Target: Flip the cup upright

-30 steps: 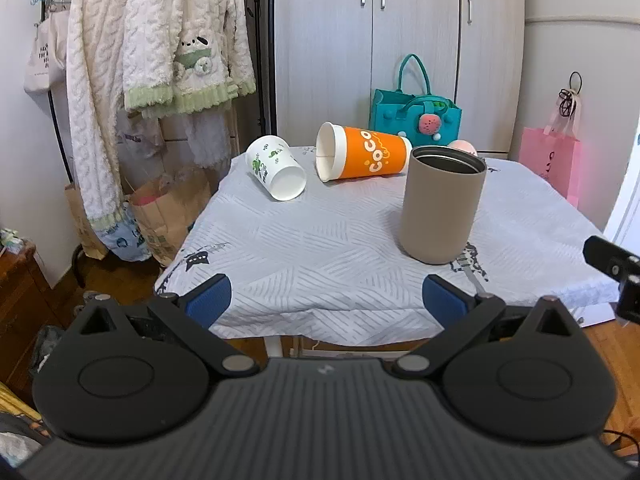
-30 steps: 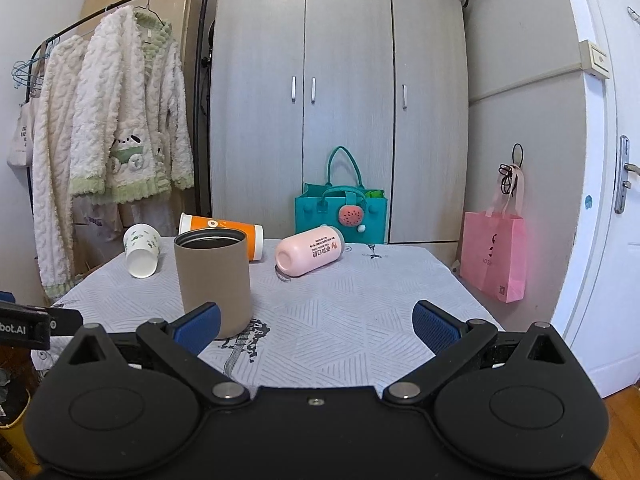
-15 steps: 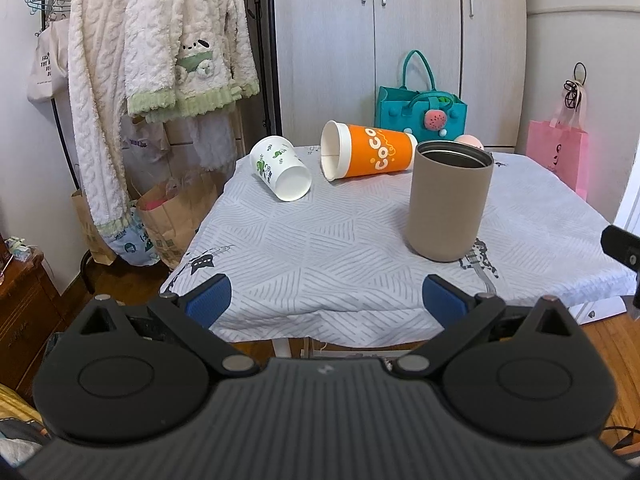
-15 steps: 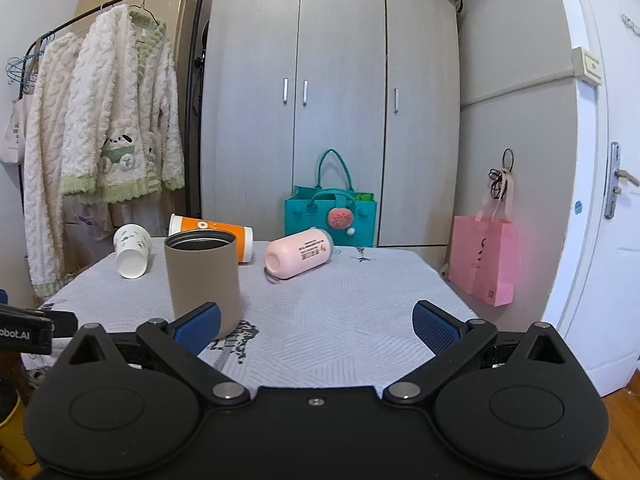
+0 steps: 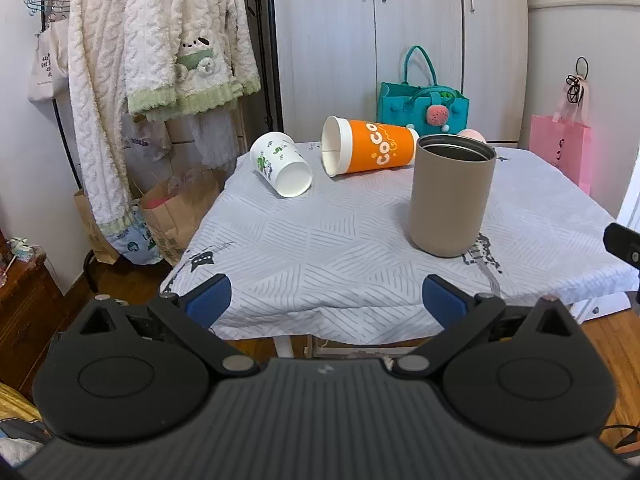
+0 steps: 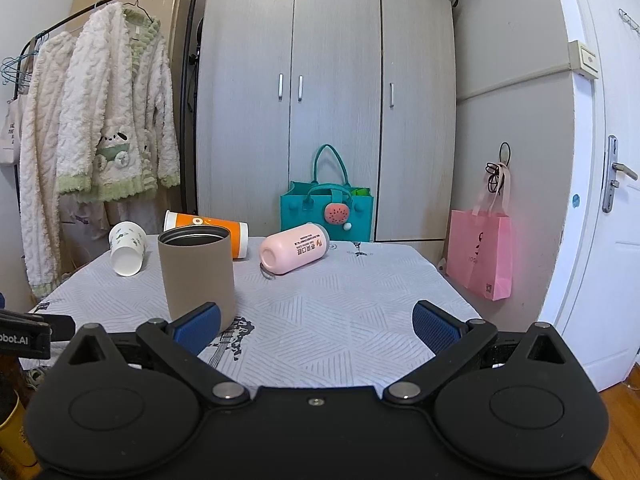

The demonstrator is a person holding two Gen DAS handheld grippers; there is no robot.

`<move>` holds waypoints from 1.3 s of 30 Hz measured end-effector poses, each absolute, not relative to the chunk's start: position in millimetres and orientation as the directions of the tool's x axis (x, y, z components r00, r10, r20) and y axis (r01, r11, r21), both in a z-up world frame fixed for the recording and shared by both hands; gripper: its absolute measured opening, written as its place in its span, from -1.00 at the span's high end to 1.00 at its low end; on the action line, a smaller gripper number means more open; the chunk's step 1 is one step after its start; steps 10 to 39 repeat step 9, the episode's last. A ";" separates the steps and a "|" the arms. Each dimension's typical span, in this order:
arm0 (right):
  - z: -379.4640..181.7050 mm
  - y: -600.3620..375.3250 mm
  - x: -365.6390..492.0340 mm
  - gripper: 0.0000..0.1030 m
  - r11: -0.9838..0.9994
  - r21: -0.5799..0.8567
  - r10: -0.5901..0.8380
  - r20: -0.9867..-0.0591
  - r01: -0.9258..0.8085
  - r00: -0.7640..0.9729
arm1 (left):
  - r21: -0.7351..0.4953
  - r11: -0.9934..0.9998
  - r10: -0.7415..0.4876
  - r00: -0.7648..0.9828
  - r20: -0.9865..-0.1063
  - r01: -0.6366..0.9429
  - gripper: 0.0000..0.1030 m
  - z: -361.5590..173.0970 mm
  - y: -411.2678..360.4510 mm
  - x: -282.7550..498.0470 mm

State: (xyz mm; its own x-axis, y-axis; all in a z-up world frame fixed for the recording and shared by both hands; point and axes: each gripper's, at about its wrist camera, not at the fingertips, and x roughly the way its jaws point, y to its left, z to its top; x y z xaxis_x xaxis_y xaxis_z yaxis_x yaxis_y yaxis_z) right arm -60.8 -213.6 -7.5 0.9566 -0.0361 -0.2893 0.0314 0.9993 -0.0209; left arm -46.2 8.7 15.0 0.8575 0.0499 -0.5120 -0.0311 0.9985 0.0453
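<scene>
On the bench (image 5: 360,248) the tan cup (image 5: 451,196) stands upright, and behind it the orange cup (image 5: 370,151), the white cup (image 5: 280,164) and the pink cup (image 6: 294,247) lie on their sides, while the left claw (image 5: 326,300) and right claw (image 6: 316,322) are both spread apart and hold nothing.

A tan tumbler (image 5: 451,196) stands upright near the table's (image 5: 340,256) front edge. Behind it, an orange "CoCo" cup (image 5: 366,151), a white leaf-print paper cup (image 5: 280,164) and a pink bottle (image 6: 294,247) lie on their sides toward the far edge.
</scene>
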 end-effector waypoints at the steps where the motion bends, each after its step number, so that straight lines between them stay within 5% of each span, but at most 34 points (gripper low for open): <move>1: -8.1 -212.9 -60.7 -1.00 0.999 -0.023 -0.036 -0.290 0.031 0.956 | 0.049 0.998 0.053 0.860 -0.508 -0.033 -1.00 15.3 8.4 -46.1; 39: -8.7 -211.8 -60.9 -1.00 0.999 -0.021 -0.035 -0.288 0.030 0.957 | 0.064 0.997 0.066 0.861 -0.504 -0.038 -1.00 16.7 8.1 -45.8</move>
